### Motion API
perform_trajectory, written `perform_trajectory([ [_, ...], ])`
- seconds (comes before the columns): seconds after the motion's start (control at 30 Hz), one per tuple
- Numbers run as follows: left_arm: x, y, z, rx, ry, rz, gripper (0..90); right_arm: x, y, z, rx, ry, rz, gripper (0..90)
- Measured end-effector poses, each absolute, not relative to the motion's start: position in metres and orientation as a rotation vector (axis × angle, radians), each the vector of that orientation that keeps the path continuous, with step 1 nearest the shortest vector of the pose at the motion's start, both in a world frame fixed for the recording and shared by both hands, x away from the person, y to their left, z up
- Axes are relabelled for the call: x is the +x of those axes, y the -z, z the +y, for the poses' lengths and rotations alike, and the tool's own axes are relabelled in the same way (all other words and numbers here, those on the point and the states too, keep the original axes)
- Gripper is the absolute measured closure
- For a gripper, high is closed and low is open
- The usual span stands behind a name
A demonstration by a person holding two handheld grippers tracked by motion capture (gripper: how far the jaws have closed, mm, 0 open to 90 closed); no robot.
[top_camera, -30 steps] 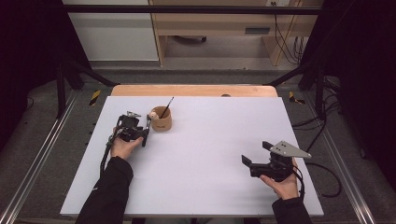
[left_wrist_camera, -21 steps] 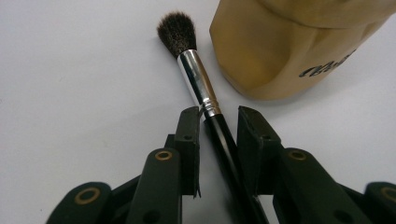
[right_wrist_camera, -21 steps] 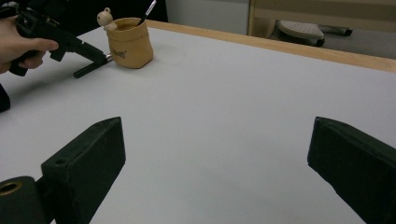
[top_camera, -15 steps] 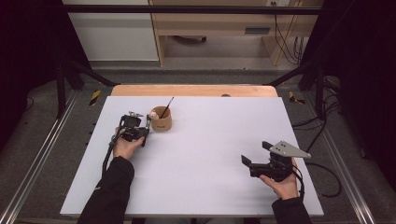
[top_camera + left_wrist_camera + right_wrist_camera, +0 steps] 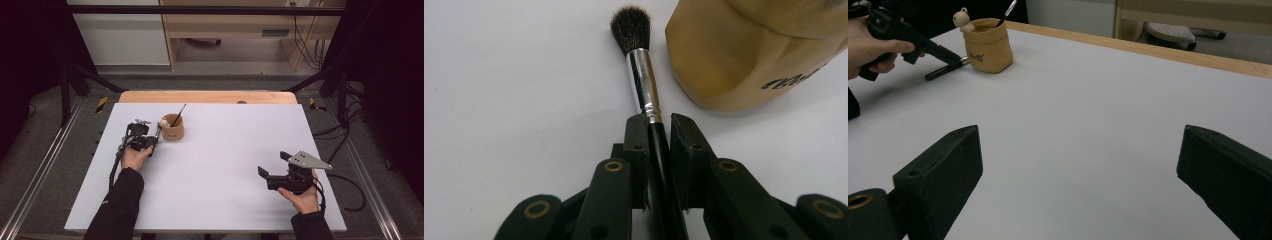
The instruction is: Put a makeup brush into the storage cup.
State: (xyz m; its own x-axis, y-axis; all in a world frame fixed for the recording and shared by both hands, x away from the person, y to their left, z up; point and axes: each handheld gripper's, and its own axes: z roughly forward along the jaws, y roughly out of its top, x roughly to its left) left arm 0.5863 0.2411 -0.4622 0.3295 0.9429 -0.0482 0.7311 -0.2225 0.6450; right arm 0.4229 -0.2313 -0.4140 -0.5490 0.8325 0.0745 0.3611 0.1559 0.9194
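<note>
A small tan fabric-look pot with dark lettering [image 5: 172, 128] stands on the white bench [image 5: 220, 165], near its far left part. A cream figurine head [image 5: 961, 18] sits at the pot's rim, and a thin dark-handled brush [image 5: 178, 114] leans out of the pot.

Just left of the pot, the left gripper [image 5: 153, 142] has its fingers [image 5: 635, 145] closed narrowly on the black handle of a second brush with a silver ferrule and dark bristle tuft [image 5: 642, 75]. That brush lies low beside the pot's base, bristles pointing past it; whether the tuft touches the bench is hard to judge.

Well to the right of the pot, toward the near edge of the bench, the right gripper [image 5: 272, 166] is held in a hand with its fingers [image 5: 940, 172] spread wide and nothing between them, pointing toward the pot.
</note>
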Motion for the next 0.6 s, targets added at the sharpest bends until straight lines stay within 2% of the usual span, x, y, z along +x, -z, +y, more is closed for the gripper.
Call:
perform_trajectory([
  [0.3,0.5866,0.4639,0.2401,2.050,-0.473,1.473,75.7,0.4231,0.4142,-0.2311,1.130,-1.375,1.985,5.0],
  [0.6,0.5855,0.4633,0.2405,2.074,-0.506,1.478,78.4,0.4232,0.4144,-0.2306,1.123,-1.375,1.987,5.2],
])
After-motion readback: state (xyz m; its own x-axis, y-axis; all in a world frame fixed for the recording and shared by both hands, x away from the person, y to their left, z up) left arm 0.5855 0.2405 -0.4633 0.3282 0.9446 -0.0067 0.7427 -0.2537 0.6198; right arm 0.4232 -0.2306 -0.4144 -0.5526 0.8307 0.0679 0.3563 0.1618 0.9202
